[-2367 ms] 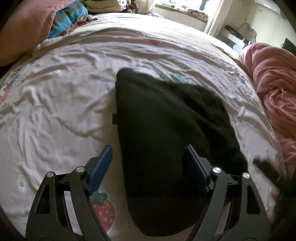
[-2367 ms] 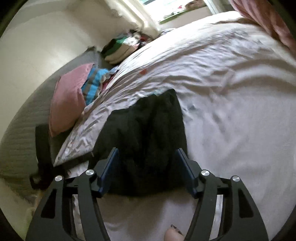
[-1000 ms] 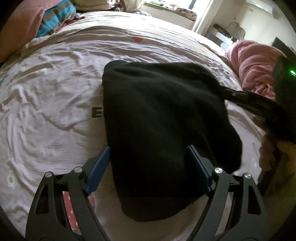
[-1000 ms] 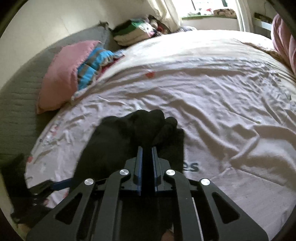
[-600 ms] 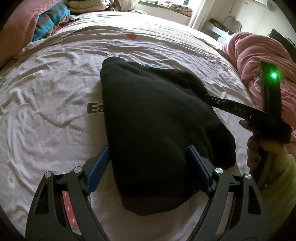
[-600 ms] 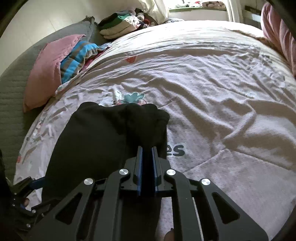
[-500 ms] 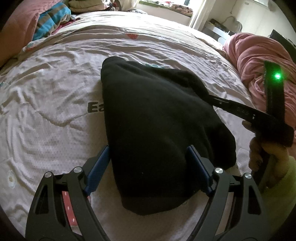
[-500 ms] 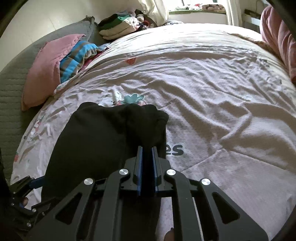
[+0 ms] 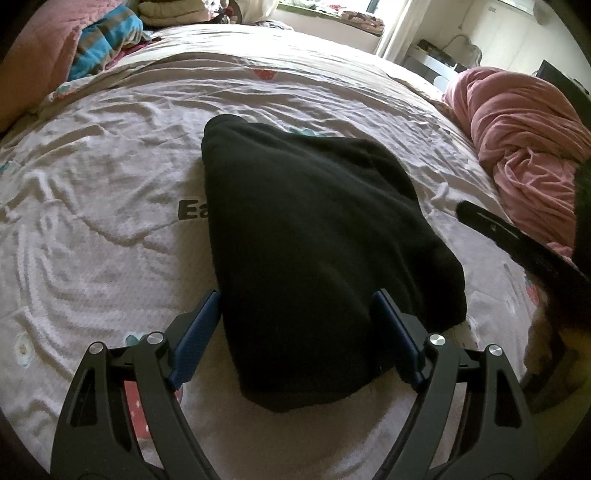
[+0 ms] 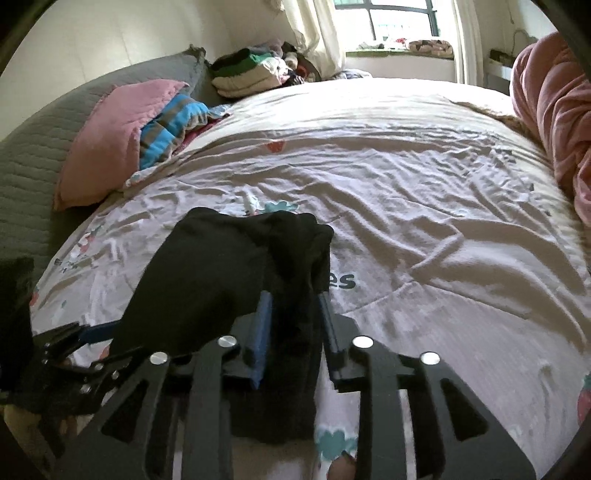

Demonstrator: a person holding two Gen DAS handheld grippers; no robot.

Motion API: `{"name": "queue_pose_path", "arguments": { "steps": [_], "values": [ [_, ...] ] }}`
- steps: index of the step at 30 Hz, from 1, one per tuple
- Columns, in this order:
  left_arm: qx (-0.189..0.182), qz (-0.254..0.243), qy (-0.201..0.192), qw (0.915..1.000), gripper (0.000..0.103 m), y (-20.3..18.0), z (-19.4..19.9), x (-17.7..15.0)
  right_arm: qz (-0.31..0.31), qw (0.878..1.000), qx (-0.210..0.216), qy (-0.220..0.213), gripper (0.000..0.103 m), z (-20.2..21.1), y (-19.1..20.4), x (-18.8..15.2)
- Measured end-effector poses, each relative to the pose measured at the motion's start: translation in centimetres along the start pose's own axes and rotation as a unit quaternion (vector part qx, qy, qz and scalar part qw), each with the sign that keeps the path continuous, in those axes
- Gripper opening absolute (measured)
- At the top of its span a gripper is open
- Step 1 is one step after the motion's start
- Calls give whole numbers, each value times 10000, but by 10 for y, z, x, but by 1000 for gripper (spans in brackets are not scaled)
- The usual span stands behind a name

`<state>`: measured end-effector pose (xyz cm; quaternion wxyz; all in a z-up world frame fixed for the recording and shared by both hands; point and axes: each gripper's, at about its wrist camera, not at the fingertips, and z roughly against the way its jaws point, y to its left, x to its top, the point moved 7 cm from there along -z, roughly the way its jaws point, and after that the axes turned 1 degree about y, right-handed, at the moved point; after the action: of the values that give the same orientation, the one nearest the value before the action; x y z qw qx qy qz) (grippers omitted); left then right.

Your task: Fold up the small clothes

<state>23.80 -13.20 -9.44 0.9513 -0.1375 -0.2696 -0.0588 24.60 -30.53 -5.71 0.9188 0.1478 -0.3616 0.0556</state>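
Observation:
A black garment [image 9: 314, 236] lies folded in a thick heap on the printed bedsheet [image 9: 92, 229]. My left gripper [image 9: 295, 332] is open, its blue-padded fingers on either side of the garment's near end. In the right wrist view the same garment [image 10: 229, 273] lies in front of my right gripper [image 10: 293, 306], whose jaws stand partly apart with a fold of black cloth loose between them. The right gripper's body [image 9: 517, 243] shows at the right edge of the left wrist view, drawn back from the garment.
A crumpled pink blanket [image 9: 524, 136] lies along the bed's right side. A pink pillow [image 10: 107, 140], a blue striped cloth [image 10: 170, 125] and a stack of folded clothes [image 10: 247, 70] sit at the bed's head. A window [image 10: 391, 22] is behind.
My right gripper has opened from shut, letting go of the garment's edge, and has drawn back to the right. The garment has settled flatter. The left gripper stayed open in place.

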Motion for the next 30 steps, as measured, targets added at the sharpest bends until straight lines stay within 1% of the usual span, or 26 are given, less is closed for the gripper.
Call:
{"name": "queue_pose_path", "arguments": {
  "steps": [1,2,3,5,6,8,10,11,12,14,19,22,27,30],
  "values": [
    [-5,0,-14,10000,76,0,2,-1,17,10000,-3,-50,28,7,2,-3],
    [-4,-4,-34,10000,76,0,5,-2,10,10000,-13,-89,37,13,3,-5],
    [-4,-13,-51,10000,76,-1,8,-3,-7,9999,-6,-159,50,20,3,-7],
    [3,-43,-119,9999,79,-2,14,-5,-14,9994,74,-327,60,37,8,-12],
    [16,-51,-168,9998,83,-2,19,-6,14,9992,59,-404,71,46,12,-16],
    [10,-68,-246,9997,85,-2,27,-9,53,9984,-21,-556,84,61,17,-21],
    [19,-98,-347,9993,92,-3,37,-14,136,9975,-83,-694,88,76,24,-28],
    [63,-109,-410,9991,93,-3,44,-17,165,9970,-141,-737,95,81,25,-30],
    [84,-113,-449,9989,93,-3,48,-20,201,9960,-254,-832,97,88,27,-34],
    [71,-138,-534,9985,93,-3,57,-26,275,9943,-371,-966,98,99,30,-39],
    [149,-100,-781,9968,93,3,80,-45,365,9916,-601,-1087,98,117,40,-58],
    [278,-130,-887,9956,93,6,91,-58,378,9908,-667,-1116,98,123,46,-73],
    [312,-124,-952,9949,93,12,105,-82,413,9900,-776,-1108,98,126,57,-96],
    [307,-114,-1020,9942,93,16,112,-91,380,9907,-820,-1020,98,125,62,-111]
  ]
}}
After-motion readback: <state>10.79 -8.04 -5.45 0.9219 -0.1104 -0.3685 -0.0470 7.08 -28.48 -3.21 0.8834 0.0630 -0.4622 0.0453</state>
